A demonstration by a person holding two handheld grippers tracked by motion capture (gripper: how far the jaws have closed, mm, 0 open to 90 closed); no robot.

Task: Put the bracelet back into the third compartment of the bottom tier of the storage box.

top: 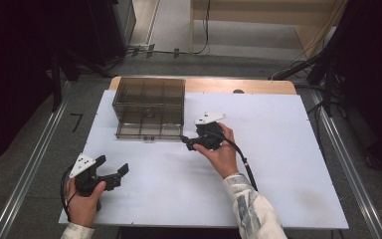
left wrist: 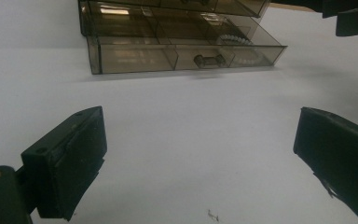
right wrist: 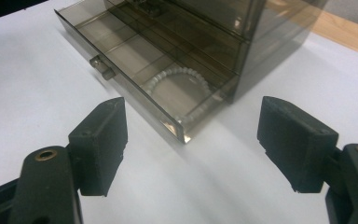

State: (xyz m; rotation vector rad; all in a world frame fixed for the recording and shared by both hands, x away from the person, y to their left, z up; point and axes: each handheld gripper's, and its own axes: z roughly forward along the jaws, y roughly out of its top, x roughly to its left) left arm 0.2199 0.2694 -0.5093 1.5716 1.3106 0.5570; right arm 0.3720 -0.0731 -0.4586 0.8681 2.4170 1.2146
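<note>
while the right gripper point(right wrist: 191, 149) gapes, the drawer point(right wrist: 135, 70) lies just ahead.

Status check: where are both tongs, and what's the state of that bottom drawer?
Left tongs open, empty, near table's front edge. Right tongs open, empty, beside smoky drawer box. Bottom drawer pulled out, white bead bracelet inside. Nothing between tongs and drawer.

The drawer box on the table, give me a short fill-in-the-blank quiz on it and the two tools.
1. The bottom drawer of the smoky drawer box stands ____.
2. Inside that drawer lies a white beaded ____.
3. The left tool and right tool both have jaws that are ____.

Missing words: open; bracelet; open
</note>
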